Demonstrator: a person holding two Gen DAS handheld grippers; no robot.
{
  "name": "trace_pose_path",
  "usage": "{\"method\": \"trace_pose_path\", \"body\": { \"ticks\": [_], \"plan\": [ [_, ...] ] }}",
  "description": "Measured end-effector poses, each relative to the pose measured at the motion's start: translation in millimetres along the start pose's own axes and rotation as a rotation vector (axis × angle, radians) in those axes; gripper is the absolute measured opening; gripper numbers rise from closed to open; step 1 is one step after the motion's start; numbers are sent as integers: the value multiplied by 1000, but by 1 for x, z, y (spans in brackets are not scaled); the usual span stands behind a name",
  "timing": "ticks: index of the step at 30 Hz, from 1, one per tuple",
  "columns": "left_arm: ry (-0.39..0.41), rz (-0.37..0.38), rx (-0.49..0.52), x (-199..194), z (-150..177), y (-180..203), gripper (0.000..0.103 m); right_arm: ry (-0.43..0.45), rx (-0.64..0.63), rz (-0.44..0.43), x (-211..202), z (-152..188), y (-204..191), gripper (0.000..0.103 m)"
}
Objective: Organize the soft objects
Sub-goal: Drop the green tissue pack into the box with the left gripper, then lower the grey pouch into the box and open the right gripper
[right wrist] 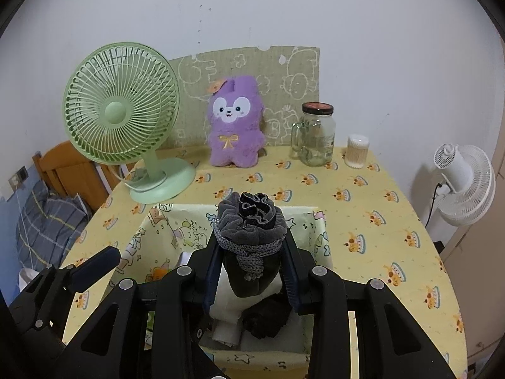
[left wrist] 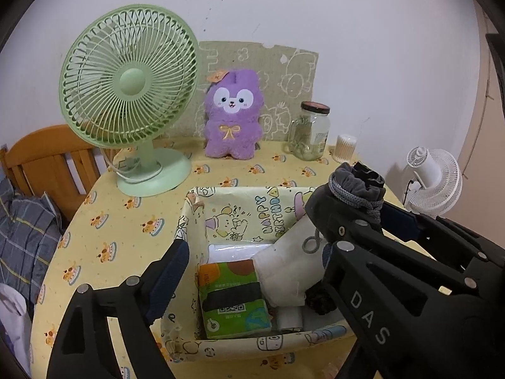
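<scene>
Right gripper (right wrist: 252,262) around grey pouch (right wrist: 252,221) over tissue-filled basket (right wrist: 318,224)

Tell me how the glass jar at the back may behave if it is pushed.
The jar looks rigid and fragile, being clear glass. It is tall with a flat base, so a low push would probably slide it on the tablecloth, while a high push may tip it. It looks nearly empty, so probably fairly light.
</scene>
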State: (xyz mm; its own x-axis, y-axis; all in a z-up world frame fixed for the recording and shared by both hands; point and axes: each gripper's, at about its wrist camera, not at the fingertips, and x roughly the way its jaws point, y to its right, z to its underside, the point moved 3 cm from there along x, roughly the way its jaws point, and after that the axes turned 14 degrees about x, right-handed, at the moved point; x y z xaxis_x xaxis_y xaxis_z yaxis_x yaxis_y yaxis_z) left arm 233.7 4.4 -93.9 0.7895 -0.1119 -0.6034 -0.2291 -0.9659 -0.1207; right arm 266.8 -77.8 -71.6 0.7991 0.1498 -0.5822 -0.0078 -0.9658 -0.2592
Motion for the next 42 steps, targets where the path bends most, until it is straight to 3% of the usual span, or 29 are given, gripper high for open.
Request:
{"method": "trace_pose_path", "body": {
  "ticks": [11, 18, 21, 42],
  "plan": [
    [-49, -44, -17, 15, 6, -13, 88, -36, -12, -50, 24, 3, -11, 42],
    [-61, -38, -24, 20, 9, -16, 89, -22, -25, -43, 29, 5, -14, 84],
    [-57, -32, -22, 19, 9, -15, 90, 0, -23, -36, 26, 4, -14, 90],
    [-8, -48, 17, -11, 2, 0, 96, 30, -13, 9, -10, 3, -3, 93]
  ]
}}
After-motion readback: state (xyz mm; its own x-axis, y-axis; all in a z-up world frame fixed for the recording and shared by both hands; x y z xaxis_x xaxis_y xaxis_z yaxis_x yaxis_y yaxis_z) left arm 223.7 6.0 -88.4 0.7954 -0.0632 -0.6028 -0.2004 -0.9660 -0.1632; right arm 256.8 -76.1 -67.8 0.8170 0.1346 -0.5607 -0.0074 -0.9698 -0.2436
